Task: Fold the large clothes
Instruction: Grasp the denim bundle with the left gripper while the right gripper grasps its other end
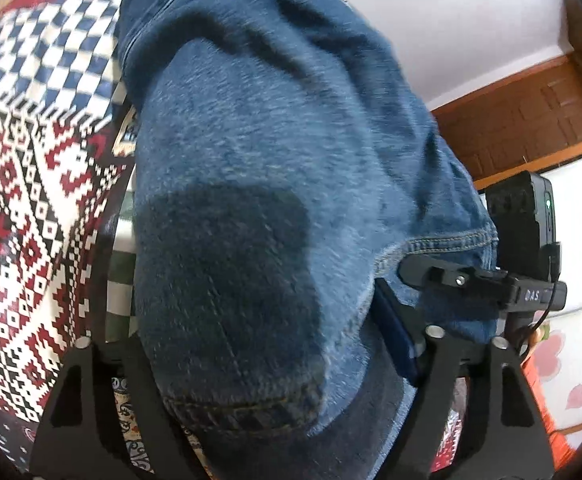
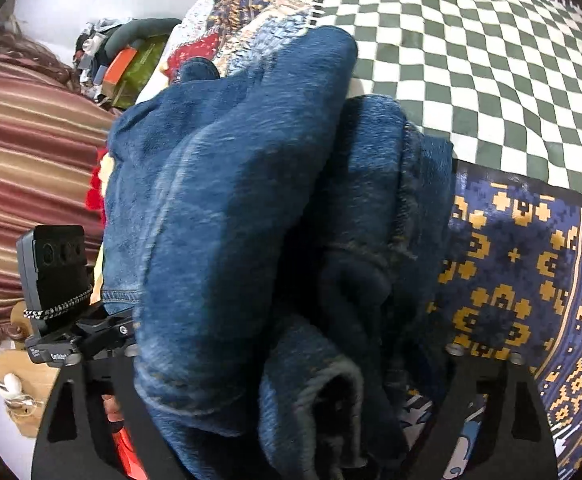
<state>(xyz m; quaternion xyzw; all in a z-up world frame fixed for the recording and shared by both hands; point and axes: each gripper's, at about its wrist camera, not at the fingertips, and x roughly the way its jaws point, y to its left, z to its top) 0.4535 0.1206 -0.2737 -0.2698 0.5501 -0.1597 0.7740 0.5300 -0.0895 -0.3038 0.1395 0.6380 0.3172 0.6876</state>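
A pair of blue denim jeans (image 1: 259,184) hangs in front of the left wrist camera and fills most of the view. My left gripper (image 1: 275,392) is shut on the jeans near a stitched hem, its fingertips hidden by the cloth. In the right wrist view the jeans (image 2: 227,208) bunch in thick folds over the patterned bedspread. My right gripper (image 2: 291,400) is shut on the jeans, and its fingertips are buried in the denim. The other gripper shows at the edge of each view, at the right of the left wrist view (image 1: 491,280) and at the left of the right wrist view (image 2: 63,320).
A patchwork bedspread lies below, red and white (image 1: 19,208) in the left wrist view, green checks (image 2: 491,60) and blue-gold (image 2: 523,280) in the right. A striped curtain (image 2: 27,160) and a pile of clutter (image 2: 123,60) sit at left. A wooden door (image 1: 531,120) stands at right.
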